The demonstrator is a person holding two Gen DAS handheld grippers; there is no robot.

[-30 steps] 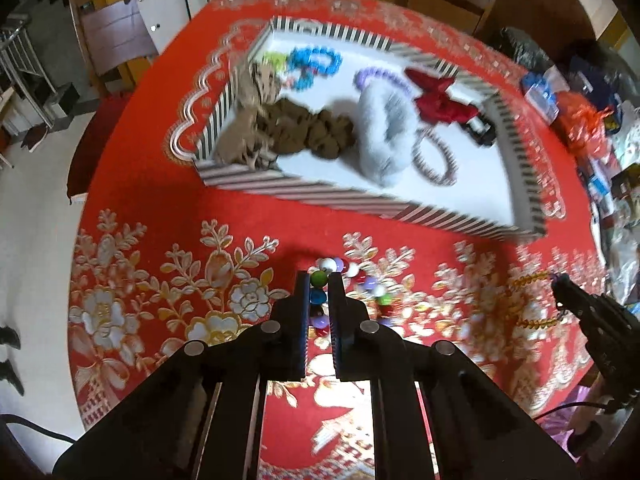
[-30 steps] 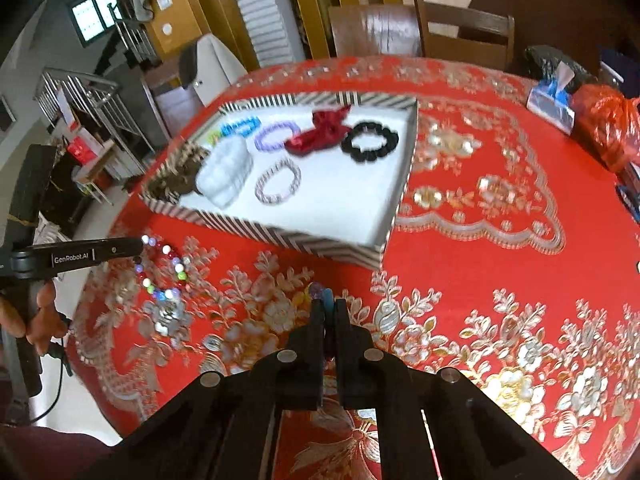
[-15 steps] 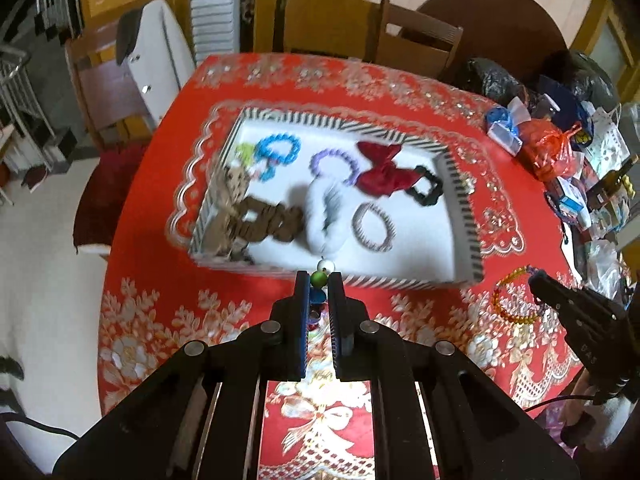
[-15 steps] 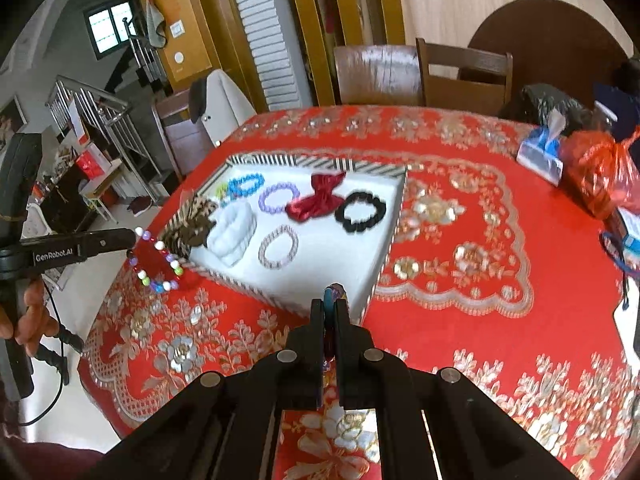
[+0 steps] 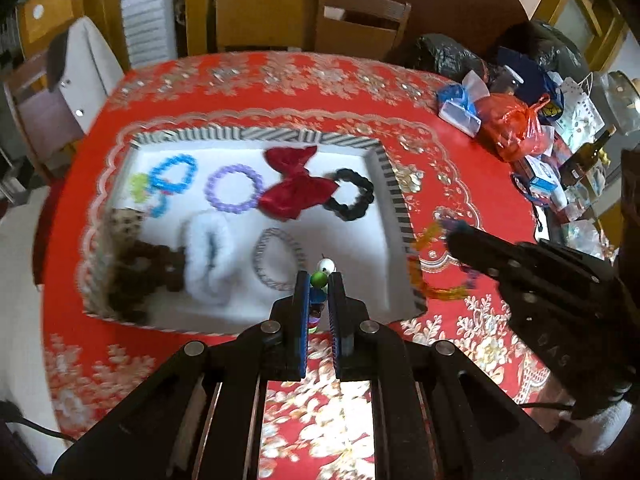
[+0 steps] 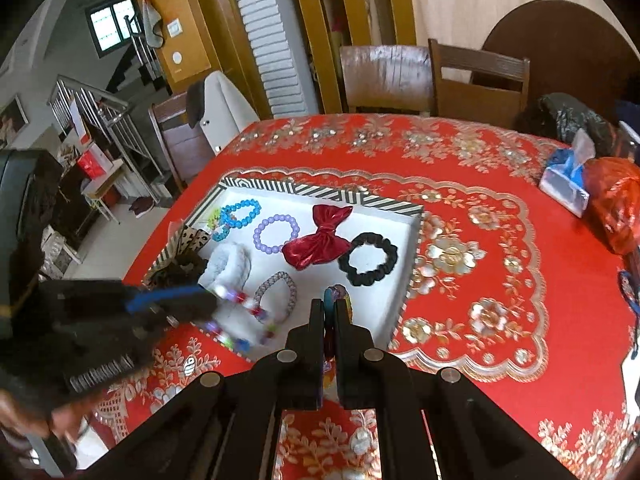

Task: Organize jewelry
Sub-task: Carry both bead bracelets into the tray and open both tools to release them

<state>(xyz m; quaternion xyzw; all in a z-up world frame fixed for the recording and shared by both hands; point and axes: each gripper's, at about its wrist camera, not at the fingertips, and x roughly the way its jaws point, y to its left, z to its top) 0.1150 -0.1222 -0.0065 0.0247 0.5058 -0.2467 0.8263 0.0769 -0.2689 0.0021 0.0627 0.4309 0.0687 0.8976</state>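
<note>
A striped-rim white tray (image 5: 394, 190) (image 6: 414, 248) sits on the red tablecloth and holds bracelets, a red bow (image 5: 296, 190) (image 6: 320, 240), a black scrunchie (image 5: 352, 196) (image 6: 370, 258) and a white fluffy scrunchie (image 5: 208, 256). My left gripper (image 5: 319, 280) is shut on a multicoloured bead bracelet (image 5: 320, 274) (image 6: 240, 316) above the tray's near edge. My right gripper (image 6: 329, 308) is shut on an orange and purple bead bracelet (image 5: 428, 264) (image 6: 340, 294), held over the tray's near right corner.
A tissue pack (image 5: 458, 106) (image 6: 566, 188), a red plastic bag (image 5: 516, 128) and other clutter lie at the table's right side. Wooden chairs (image 6: 476, 80) stand behind the table. A white-draped chair (image 5: 80, 76) stands at the left.
Both grippers have lifted their bracelets off the tablecloth and moved forward toward the tray. The two grippers have come closer together.
</note>
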